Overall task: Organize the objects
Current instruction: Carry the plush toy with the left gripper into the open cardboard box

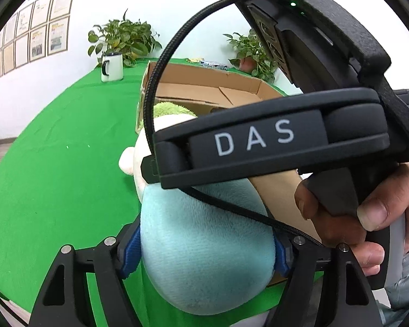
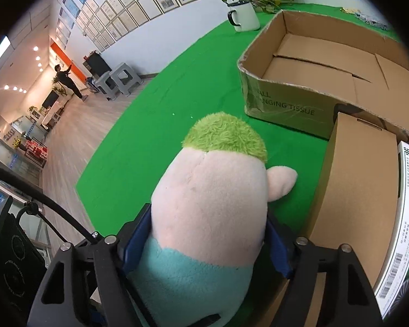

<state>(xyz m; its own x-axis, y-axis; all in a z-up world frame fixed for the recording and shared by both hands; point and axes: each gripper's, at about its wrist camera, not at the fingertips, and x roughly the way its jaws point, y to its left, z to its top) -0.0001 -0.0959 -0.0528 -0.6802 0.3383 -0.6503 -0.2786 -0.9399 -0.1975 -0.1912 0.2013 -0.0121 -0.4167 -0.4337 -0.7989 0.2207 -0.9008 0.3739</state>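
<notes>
**Both my grippers on one plush doll, open box ahead**

I hold a plush doll (image 2: 210,218) with green hair, a pale head and a teal body. My right gripper (image 2: 204,248) is clamped on it where head meets body; its blue pads (image 2: 279,250) press in from both sides. My left gripper (image 1: 204,250) is clamped on the teal lower body. The doll sits above the green cloth (image 2: 150,125) covering the table, just short of the open cardboard box (image 2: 313,62).

I judge this to be the carrying step: the doll is gripped and not yet in the box. The next move calls for lifting it over the near wall of the box, lowering it inside, then parting both sets of fingers.

The right view shows the inside of the box with nothing in it, a closed brown carton (image 2: 360,179) beside the doll, a white packet with a barcode (image 2: 400,218), and a room with a person far off. The left view shows my right hand (image 1: 368,212) on the other tool's handle, which blocks much of the box. Both show a white mug (image 2: 244,16) and plants (image 1: 125,38).
</notes>
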